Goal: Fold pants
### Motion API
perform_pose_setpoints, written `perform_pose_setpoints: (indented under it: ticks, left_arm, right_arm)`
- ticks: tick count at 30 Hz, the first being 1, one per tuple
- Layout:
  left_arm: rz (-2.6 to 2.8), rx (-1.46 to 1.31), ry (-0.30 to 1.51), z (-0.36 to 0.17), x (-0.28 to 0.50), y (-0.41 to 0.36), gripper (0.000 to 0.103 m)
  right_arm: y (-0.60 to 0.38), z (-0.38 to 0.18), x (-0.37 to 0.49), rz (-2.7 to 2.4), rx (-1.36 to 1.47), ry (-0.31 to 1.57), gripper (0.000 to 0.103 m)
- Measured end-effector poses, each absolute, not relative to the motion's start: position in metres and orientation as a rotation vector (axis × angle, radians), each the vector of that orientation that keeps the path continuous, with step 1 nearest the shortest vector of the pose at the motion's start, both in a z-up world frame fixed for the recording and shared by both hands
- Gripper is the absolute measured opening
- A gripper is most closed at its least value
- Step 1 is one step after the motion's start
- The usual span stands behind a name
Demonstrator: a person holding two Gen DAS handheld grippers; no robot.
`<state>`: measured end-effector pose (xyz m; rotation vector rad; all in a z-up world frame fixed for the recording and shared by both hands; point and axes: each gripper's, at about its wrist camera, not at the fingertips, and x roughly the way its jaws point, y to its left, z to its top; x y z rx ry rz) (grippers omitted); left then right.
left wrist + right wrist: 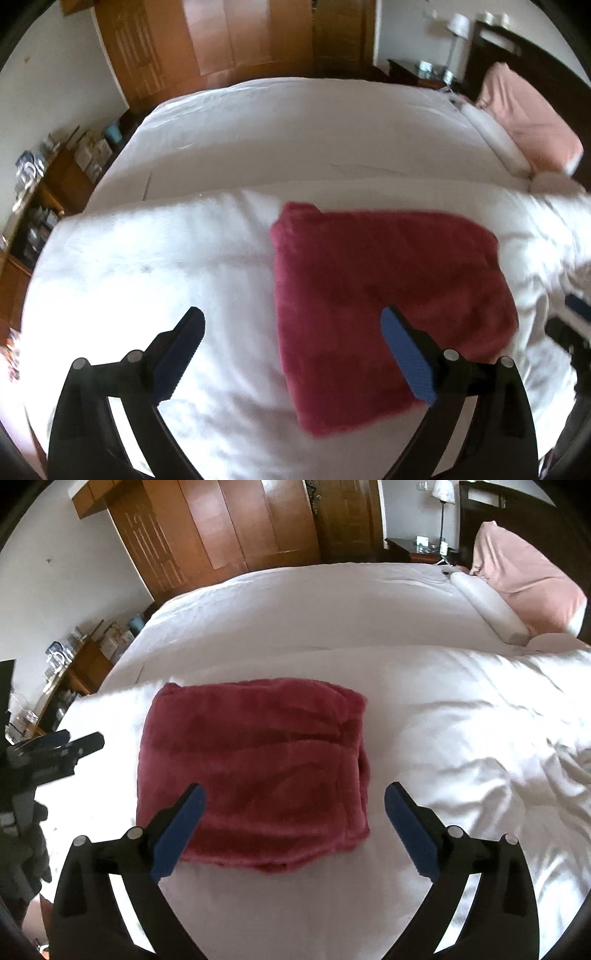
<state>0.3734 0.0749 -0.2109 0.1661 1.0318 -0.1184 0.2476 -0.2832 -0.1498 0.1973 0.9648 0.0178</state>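
The dark red fleece pants (255,771) lie folded into a thick rectangular bundle on the white quilted bed cover (443,746), near its front edge. The right claw (293,829) hovers above the bundle's near edge with its blue-padded fingers (177,834) spread wide apart, holding nothing. The left claw (291,354) hangs over the cover just left of the bundle, also spread wide and empty. A pink pillow (524,579) rests at the headboard end, well apart from the pants.
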Motion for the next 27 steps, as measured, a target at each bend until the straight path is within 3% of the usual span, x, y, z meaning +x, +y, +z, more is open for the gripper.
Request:
perform_pose_setpoints:
  ticks: [14, 27]
  left_arm:
    - [-0.227, 0.181, 0.897, -0.142, 0.297, 0.062, 0.098]
    - [-0.137, 0.257, 0.828, -0.115, 0.273, 0.056, 0.098]
  right_arm:
    - [-0.267, -0.091, 0.184, 0.026, 0.157, 0.871, 0.100]
    - [-0.251, -0.060, 0.155, 0.020, 0.107, 0.820, 0.100]
